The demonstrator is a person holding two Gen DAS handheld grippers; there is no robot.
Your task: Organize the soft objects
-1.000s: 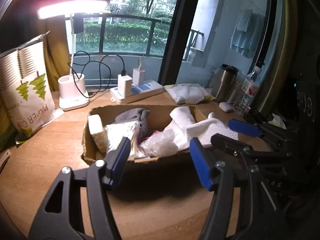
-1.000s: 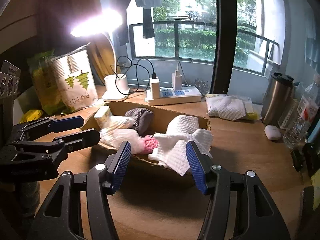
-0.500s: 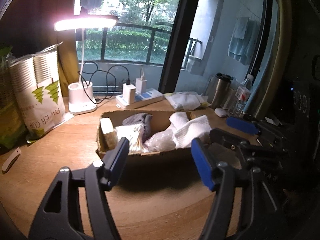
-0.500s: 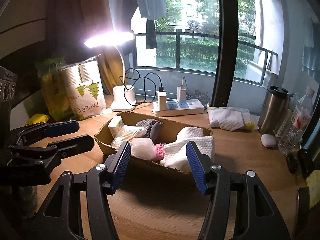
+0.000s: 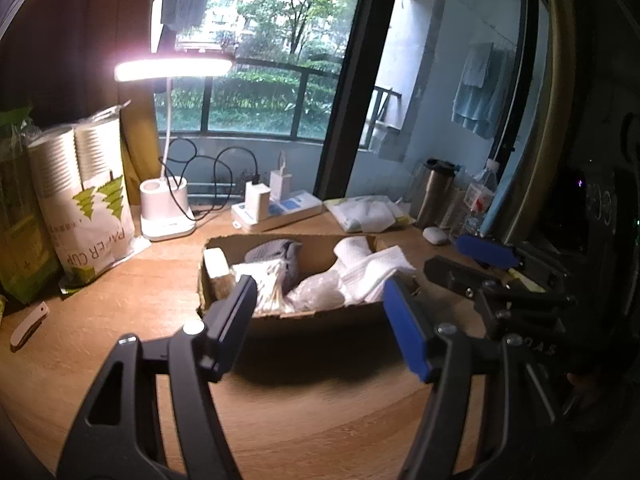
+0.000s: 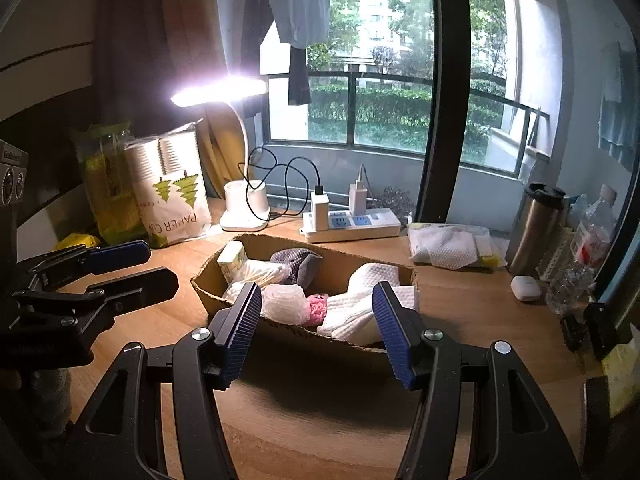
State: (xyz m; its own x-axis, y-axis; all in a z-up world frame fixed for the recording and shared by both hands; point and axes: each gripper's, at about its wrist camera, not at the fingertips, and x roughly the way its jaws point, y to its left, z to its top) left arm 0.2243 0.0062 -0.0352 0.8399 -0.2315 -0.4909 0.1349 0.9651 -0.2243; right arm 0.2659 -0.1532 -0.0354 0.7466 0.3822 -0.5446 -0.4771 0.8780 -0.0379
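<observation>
Wooden desk by a window, lit by a white lamp; a cardboard box is seen at mid-desk, filled with a white towel, a grey sock, a plastic-wrapped bundle and a pink item. Left gripper and right gripper are held spread wide before the box, nothing gripped.

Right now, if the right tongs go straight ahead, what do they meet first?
Probably the near wall of the cardboard box, then the pink item and white towel inside. The right tongs are open and empty; depth is uncertain.
</observation>
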